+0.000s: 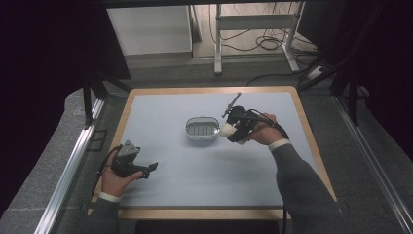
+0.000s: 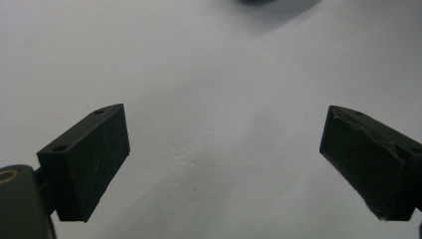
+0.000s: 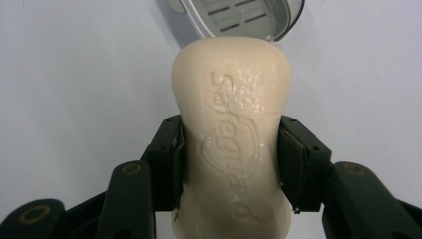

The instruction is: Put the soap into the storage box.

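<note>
Right, the cream embossed bar of soap [image 3: 230, 149] sits clamped in the right hand-held gripper [image 1: 237, 127], just beside the clear oval slotted soap dish [image 1: 201, 127] mid-tabletop [image 1: 204, 170]. The left hand-held gripper [image 1: 146, 169] gapes wide, well apart, near the front-left corner.

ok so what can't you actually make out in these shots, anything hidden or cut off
- Soap bar, right gripper view: its near end runs off the bottom edge, and the pads of the right hand-held gripper cover its sides.
- Soap dish, right gripper view: cut by the top edge, with its near rim behind the soap.
- Dark shape, left gripper view: cropped by the top edge, unidentifiable.
- Soap's embossed lettering, high view: too small to read.
</note>
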The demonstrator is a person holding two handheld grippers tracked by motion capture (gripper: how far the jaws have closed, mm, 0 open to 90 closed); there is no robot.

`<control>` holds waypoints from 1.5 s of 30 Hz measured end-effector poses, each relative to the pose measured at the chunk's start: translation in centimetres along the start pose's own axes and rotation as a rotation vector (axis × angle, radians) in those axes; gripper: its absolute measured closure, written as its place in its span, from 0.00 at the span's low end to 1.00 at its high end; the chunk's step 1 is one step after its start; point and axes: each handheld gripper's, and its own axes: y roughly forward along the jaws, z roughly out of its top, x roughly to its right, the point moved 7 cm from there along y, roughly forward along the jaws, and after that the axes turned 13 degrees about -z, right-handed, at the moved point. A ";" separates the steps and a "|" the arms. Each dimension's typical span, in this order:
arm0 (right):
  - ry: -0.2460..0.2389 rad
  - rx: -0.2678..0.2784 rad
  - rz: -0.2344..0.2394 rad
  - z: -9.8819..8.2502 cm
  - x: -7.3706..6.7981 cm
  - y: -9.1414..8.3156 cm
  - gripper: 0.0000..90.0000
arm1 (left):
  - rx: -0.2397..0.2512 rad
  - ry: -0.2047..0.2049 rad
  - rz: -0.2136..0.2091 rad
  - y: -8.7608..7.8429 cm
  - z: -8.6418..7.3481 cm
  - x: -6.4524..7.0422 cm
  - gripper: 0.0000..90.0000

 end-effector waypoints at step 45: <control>-0.033 -0.025 0.048 4.8 1.1 3.5 0.55 | -0.009 0.006 -0.011 0.2 0.0 0.2 0.07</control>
